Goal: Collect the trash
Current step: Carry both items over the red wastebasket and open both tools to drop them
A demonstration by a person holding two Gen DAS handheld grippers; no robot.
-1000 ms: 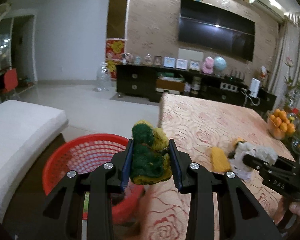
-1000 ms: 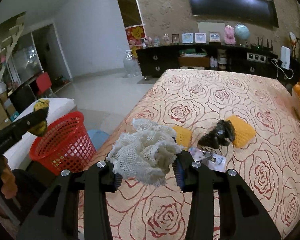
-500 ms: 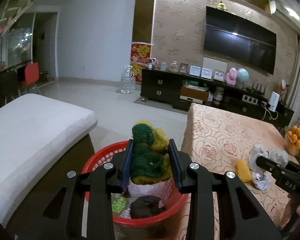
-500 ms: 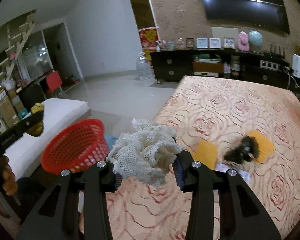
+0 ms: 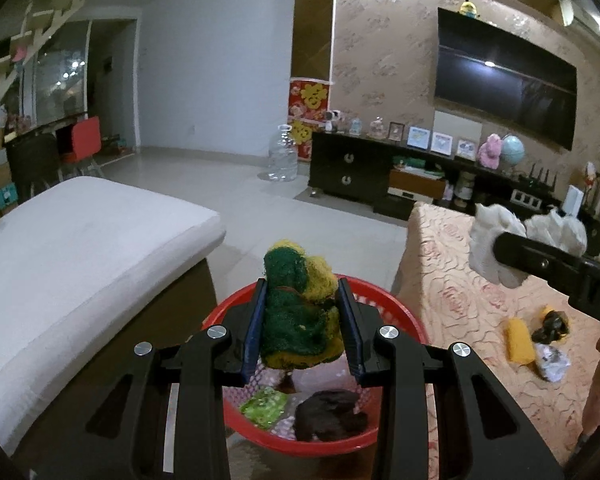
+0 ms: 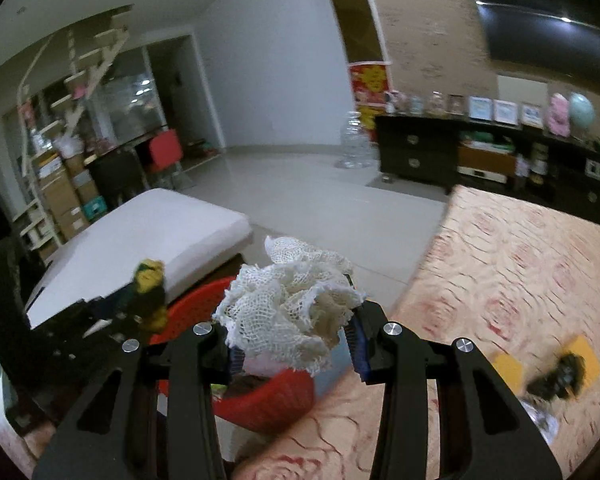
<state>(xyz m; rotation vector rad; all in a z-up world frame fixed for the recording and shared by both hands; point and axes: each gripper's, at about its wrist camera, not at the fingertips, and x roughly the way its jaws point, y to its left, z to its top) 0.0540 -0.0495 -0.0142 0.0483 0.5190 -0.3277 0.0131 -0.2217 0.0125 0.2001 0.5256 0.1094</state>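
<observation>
Disposal is the step in hand: both grippers are carrying trash toward the red basket (image 5: 396,312), which is sitting low and centre in the left wrist view, on the floor between the white cushioned seat (image 5: 80,248) at left and the rose-patterned table (image 5: 460,288) at right.

Left gripper (image 5: 302,332) is clamping a green and yellow scrubber (image 5: 300,312) between its blue pads, and in its own view that wad is hanging directly over the basket's open mouth, where a dark lump (image 5: 328,420) and a green wrapper (image 5: 264,406) are already lying. Right gripper (image 6: 292,340) is squeezing a white mesh cloth (image 6: 288,312) in its jaws; in its view, at lower centre, the cloth is covering much of the basket (image 6: 276,396), so it seems to be arriving at the rim rather than fully over it.

Next, I judge, the left jaws need opening so the scrubber drops inside, then the right gripper needs bringing over the mouth before letting go, as loose mesh may snag on the pads or drape over the rim.

More trash is waiting at the lower right of the left wrist view: a yellow piece (image 5: 520,340), a black crumpled item (image 5: 550,326) and a pale wrapper (image 5: 552,364) on the table.
</observation>
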